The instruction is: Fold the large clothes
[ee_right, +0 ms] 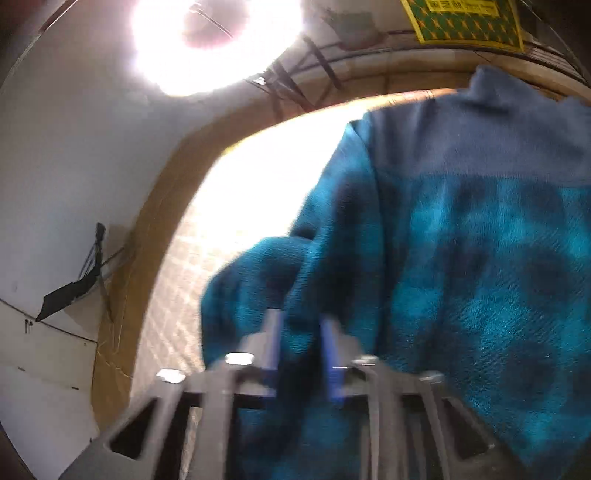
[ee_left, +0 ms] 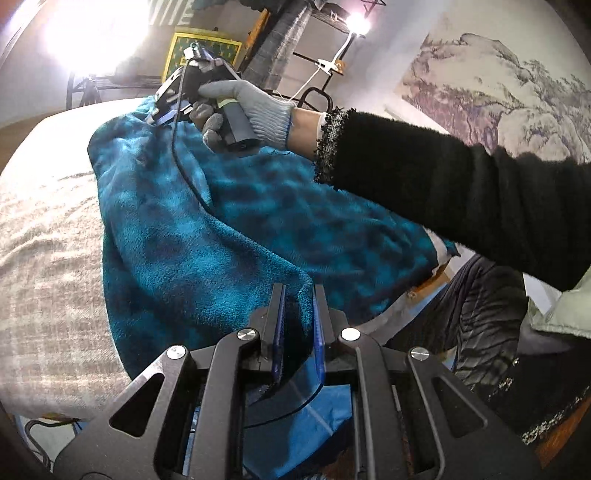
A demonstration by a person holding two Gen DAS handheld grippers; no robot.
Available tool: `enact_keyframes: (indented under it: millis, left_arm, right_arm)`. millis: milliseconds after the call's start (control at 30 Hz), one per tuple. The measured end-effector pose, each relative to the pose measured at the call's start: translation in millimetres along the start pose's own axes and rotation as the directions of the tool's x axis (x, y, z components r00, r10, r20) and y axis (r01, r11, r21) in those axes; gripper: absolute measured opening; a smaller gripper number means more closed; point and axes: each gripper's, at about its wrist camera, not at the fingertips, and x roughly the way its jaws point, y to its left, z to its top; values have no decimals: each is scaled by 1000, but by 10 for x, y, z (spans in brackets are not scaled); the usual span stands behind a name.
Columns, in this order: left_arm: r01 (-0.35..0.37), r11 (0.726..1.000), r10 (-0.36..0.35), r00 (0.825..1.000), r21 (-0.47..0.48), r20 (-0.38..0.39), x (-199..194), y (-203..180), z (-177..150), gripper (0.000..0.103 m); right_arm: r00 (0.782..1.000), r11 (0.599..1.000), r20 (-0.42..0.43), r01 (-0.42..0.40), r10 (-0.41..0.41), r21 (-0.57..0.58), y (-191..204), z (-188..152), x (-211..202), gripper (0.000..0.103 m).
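A large teal fleece garment [ee_left: 221,236] with darker blotches lies spread across a bed [ee_left: 48,236] covered in a pale woven cloth. It takes up the middle and right of the bed, with its near edge bunched and hanging over the bed's near side.

The left hand-held gripper [ee_left: 298,295] sits at that near edge. Its two blue-padded fingers [ee_left: 277,314] are drawn close together, and a fold of the fleece is pinched between them, the cloth running down into the jaws.

At the far end of the garment, a hand in a grey knit glove [ee_left: 255,110], at the end of a black fuzzy sleeve [ee_left: 461,199], holds the right hand-held gripper [ee_left: 162,118]. A black cable [ee_left: 184,173] trails from it across the fleece. From the right wrist view, blurred with motion, that hand-held gripper's fingers [ee_right: 334,354] are drawn in on a rumpled corner of the fleece, which bulges up between and above them; the jaws are all but closed on it. Beyond it the garment shows a plainer blue band [ee_right: 461,140] at its far edge.

A bright lamp [ee_left: 92,33] glares against the far wall, and a yellow-framed green picture [ee_left: 201,51] leans beside it. A mountain landscape print [ee_left: 498,85] hangs on the right wall.
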Motion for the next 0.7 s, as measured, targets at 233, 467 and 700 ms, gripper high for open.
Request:
enact_keyframes:
  millis: [233,467,700]
  left_arm:
    - [-69,994,73,997,89,-40,58,-109,-86,13]
    - [-32,998,34,999,60,-38,-184,-156,-204,31]
    - [-64,978,78,995,-201,64,-487,378,-233,41]
  right_arm:
    - [994,995,62,89,-86,-51,94,-100,-337,35]
    - [988,996,141,-61,69,-57,229,-598,-1404,36]
    - [960,966,184,-177,212,-190,446,-1491,-2754,38]
